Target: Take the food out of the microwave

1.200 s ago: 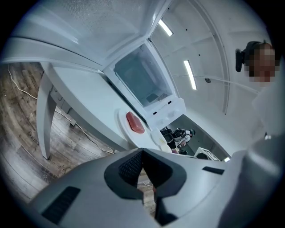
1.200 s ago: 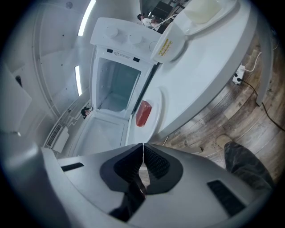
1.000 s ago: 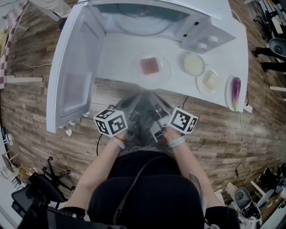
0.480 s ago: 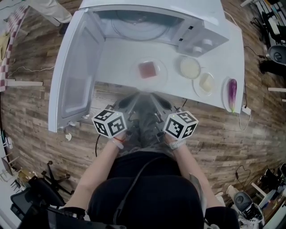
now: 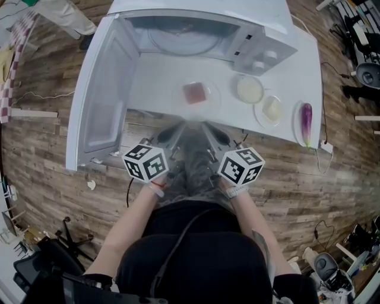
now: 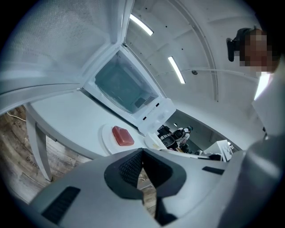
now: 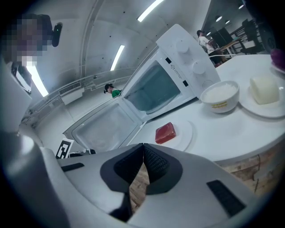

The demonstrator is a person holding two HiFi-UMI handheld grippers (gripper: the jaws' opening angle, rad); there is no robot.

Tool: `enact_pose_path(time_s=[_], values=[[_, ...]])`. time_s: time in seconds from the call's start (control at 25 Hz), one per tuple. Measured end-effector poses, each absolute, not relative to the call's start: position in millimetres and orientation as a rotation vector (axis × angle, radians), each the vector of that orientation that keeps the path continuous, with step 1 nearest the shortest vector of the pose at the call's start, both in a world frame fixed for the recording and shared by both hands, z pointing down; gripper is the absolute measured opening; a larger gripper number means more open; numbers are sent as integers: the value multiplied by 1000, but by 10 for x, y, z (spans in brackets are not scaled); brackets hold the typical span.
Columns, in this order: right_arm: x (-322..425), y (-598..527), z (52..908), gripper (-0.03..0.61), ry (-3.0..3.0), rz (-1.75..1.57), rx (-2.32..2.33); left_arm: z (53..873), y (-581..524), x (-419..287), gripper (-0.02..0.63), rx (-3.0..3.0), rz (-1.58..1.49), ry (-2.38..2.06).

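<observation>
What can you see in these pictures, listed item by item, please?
microwave: one, white, back of the table, door open to the left
table: one, white
plate: one, clear, in front of the microwave
red block: one, on that plate
bowl: one, white contents, right of the plate
pale block: one, cream, on a dish right of the bowl
eggplant: one, purple, table's right end
floor: wood
left gripper: grey, shut, empty
right gripper: grey, shut, empty

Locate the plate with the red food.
In the head view, the plate sits on the white table in front of the open microwave, left of the white bowl.
</observation>
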State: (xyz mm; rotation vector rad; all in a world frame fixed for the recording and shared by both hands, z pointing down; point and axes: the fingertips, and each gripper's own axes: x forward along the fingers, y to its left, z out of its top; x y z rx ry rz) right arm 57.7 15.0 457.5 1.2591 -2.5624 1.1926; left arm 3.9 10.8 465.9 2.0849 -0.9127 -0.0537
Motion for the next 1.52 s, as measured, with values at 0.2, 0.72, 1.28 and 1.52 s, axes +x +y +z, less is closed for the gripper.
enact_pose_path(time_s=[0.2, 0.72, 1.28, 1.52], values=[[584, 169, 4515, 21, -2575, 1140, 1267, 4610, 126, 51, 11, 2109, -51, -913], [624, 223, 4282, 20, -2624, 904, 1321, 4395, 130, -63, 11, 2204, -85, -998], [584, 332, 3951, 20, -2699, 665, 1379, 4062, 185, -122, 11, 2368, -123, -1094], [552, 395, 3911, 20, -2711, 629, 1378, 3972, 229, -125, 11, 2410, -137, -1103]])
